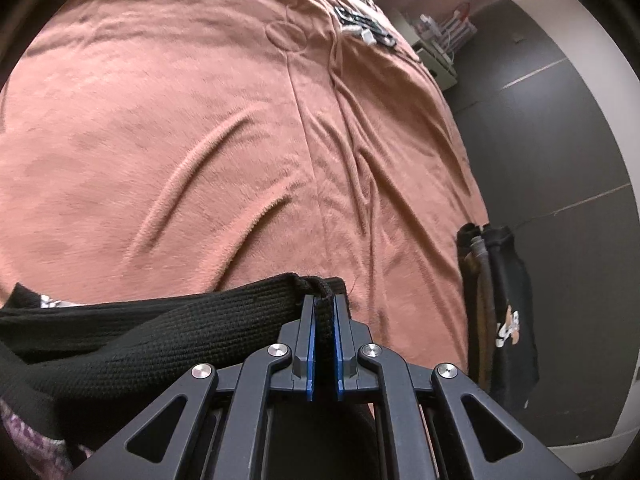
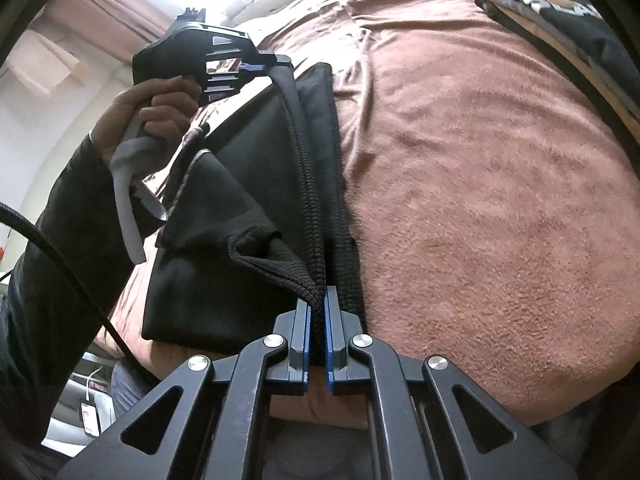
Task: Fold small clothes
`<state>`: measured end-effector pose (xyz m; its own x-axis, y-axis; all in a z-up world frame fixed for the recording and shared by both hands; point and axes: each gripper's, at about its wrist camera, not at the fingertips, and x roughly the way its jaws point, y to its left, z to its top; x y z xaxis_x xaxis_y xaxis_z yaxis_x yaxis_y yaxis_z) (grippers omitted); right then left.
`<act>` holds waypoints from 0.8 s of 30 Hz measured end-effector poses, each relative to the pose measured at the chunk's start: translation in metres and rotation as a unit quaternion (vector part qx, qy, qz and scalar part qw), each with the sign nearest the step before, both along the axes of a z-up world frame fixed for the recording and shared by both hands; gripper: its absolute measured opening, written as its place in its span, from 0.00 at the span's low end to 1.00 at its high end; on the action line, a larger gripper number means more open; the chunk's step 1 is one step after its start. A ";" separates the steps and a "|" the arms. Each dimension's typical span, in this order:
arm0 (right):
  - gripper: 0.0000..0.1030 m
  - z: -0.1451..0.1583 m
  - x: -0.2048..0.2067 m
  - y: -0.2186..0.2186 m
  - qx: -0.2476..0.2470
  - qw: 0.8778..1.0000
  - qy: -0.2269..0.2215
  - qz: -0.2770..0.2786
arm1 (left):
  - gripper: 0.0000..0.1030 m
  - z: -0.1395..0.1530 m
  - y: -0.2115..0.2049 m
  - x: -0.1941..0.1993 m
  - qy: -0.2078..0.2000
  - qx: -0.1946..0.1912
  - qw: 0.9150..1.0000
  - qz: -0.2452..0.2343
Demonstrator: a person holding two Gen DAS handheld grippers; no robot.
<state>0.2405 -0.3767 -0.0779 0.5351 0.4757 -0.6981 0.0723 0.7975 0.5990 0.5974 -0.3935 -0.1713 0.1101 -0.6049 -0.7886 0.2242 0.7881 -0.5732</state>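
Black ribbed knit garment, both grippers clamped on it, fuzzy terracotta blanket

My work surface is a bed covered by a rust-brown, fuzzy, creased blanket. A folded black printed garment lies at its edge, and dark, white-marked items lie far off.

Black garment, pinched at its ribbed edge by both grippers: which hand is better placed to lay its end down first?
Probably the right: right gripper sits low by the blanket; left gripper holds the black garment raised.
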 end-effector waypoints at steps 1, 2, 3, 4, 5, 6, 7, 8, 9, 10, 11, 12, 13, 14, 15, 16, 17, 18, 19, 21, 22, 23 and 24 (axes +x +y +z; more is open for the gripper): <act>0.02 0.000 0.000 0.000 0.001 1.000 0.000 0.000 | 0.07 -0.002 -0.002 0.001 0.000 0.003 1.000 -0.001; 0.02 0.000 -0.001 0.000 0.002 1.000 0.000 -0.001 | 0.07 -0.005 -0.004 0.001 0.002 0.005 1.000 -0.001; 0.02 0.000 -0.001 0.000 0.002 1.000 0.001 -0.002 | 0.07 -0.007 -0.005 0.002 0.003 0.005 1.000 -0.001; 0.02 -0.001 -0.001 -0.001 0.002 1.000 0.003 -0.002 | 0.07 -0.008 -0.007 0.003 0.003 0.005 1.000 0.000; 0.02 -0.001 0.000 -0.001 0.002 1.000 0.004 -0.003 | 0.07 -0.009 -0.009 0.003 0.003 -0.002 1.000 -0.001; 0.02 -0.001 0.000 0.000 0.001 1.000 0.004 -0.003 | 0.09 -0.008 -0.010 0.004 0.003 -0.009 1.000 -0.002; 0.02 -0.001 0.001 0.000 0.000 1.000 0.004 -0.003 | 0.17 -0.007 -0.010 0.004 0.005 -0.017 1.000 -0.002; 0.02 -0.001 0.001 0.001 -0.001 1.000 0.005 -0.003 | 0.24 -0.006 -0.008 0.004 0.007 -0.031 0.999 -0.002; 0.02 -0.001 0.001 0.000 -0.002 1.000 0.005 -0.003 | 0.34 -0.003 -0.005 0.003 0.005 -0.041 0.999 -0.001; 0.02 -0.001 0.001 0.000 -0.002 1.000 0.005 -0.004 | 0.42 0.001 -0.001 0.001 -0.001 -0.043 0.999 0.002; 0.02 -0.001 0.001 0.000 -0.003 1.000 0.005 -0.004 | 0.45 0.005 0.004 -0.002 -0.008 -0.035 0.999 0.005; 0.02 -0.001 0.000 0.001 -0.005 1.000 0.005 -0.003 | 0.47 0.008 0.008 -0.004 -0.011 -0.027 1.000 0.006; 0.02 -0.001 0.000 0.001 -0.006 1.000 0.005 -0.003 | 0.48 0.011 0.013 -0.006 -0.012 -0.020 1.000 0.006; 0.02 -0.001 0.000 0.001 -0.006 1.000 0.004 -0.003 | 0.48 0.013 0.019 -0.009 -0.011 -0.016 1.000 0.005; 0.02 -0.001 -0.001 0.001 -0.006 1.000 0.004 -0.004 | 0.48 0.016 0.024 -0.011 -0.011 -0.014 1.000 0.004; 0.02 -0.001 -0.001 0.001 -0.005 1.000 0.004 -0.004 | 0.49 0.020 0.031 -0.014 -0.014 -0.011 1.000 0.005; 0.02 0.000 -0.001 0.001 -0.005 1.000 0.004 -0.004 | 0.49 0.025 0.039 -0.017 -0.023 -0.006 1.000 0.007; 0.02 0.000 -0.001 0.001 -0.009 1.000 0.004 -0.002 | 0.50 0.031 0.048 -0.022 -0.033 0.000 0.999 0.009; 0.02 0.000 0.000 0.002 -0.014 1.000 0.005 0.001 | 0.52 0.034 0.053 -0.025 -0.039 0.003 0.999 0.010; 0.03 0.002 0.000 0.003 -0.020 1.000 0.004 0.001 | 0.52 0.041 0.068 -0.032 -0.042 0.006 0.999 0.011; 0.03 0.003 0.000 0.003 -0.023 1.000 0.003 0.000 | 0.53 0.044 0.075 -0.035 -0.043 0.009 0.999 0.009; 0.05 0.005 0.001 0.004 -0.029 1.000 0.004 0.001 | 0.53 0.047 0.082 -0.039 -0.047 0.015 0.999 0.007; 0.07 0.006 0.000 0.006 -0.037 0.999 0.005 0.003 | 0.55 0.051 0.088 -0.043 -0.052 0.021 0.998 0.006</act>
<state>0.2408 -0.3703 -0.0717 0.5261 0.4260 -0.7360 0.0736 0.8395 0.5384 0.5548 -0.3059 -0.1208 0.1996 -0.5696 -0.7973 0.2699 0.8142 -0.5141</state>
